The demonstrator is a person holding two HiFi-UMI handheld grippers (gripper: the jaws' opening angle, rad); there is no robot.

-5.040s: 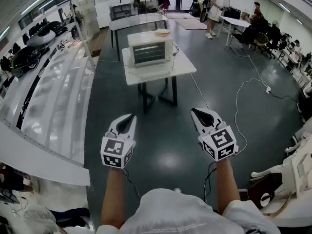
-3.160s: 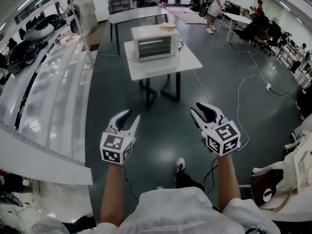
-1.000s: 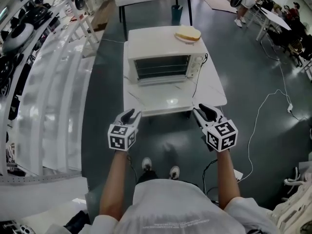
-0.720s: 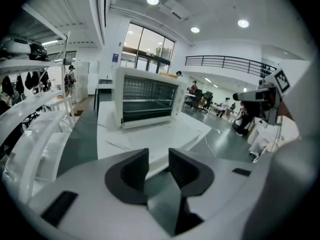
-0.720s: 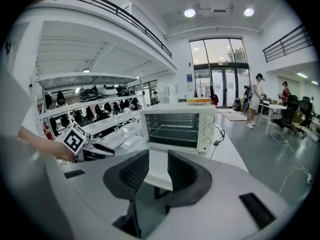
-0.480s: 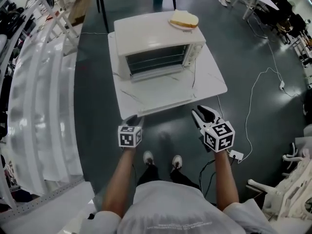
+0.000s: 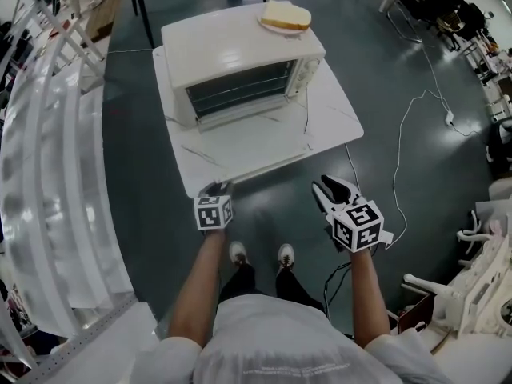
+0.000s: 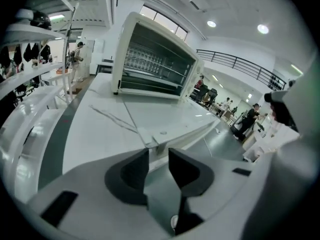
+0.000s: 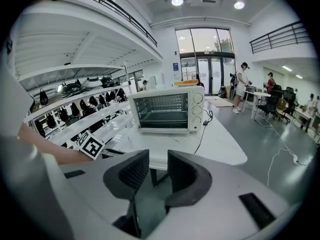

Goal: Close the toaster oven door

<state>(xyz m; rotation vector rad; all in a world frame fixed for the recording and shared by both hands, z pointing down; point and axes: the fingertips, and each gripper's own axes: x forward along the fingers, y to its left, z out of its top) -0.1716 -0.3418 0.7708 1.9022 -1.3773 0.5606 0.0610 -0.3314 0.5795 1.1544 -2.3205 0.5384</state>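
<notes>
None of the closing done, to judge by the open cavity.

Item: toaster oven (image 7: 240,62), on white table (image 7: 336,126); door (image 8: 160,116) dropped flat in front of oven, rack exposed. Left to do: reach door's free edge, swing up, press home.

On top of oven: bread slice (image 7: 284,16) on a plate. Right of oven: power cord (image 7: 306,118), trailing forward.

Left gripper (image 7: 214,189): in front of oven, at table's near edge, just short of door's free end, held level and aimed at the cavity; jaws a narrow gap apart, nothing between them.

Right gripper (image 7: 326,186): in front and to the right of oven, off the table's edge, well apart from door, pointing toward oven; jaws likewise a little apart, empty.

Forearms extended toward oven, roughly parallel.
</notes>
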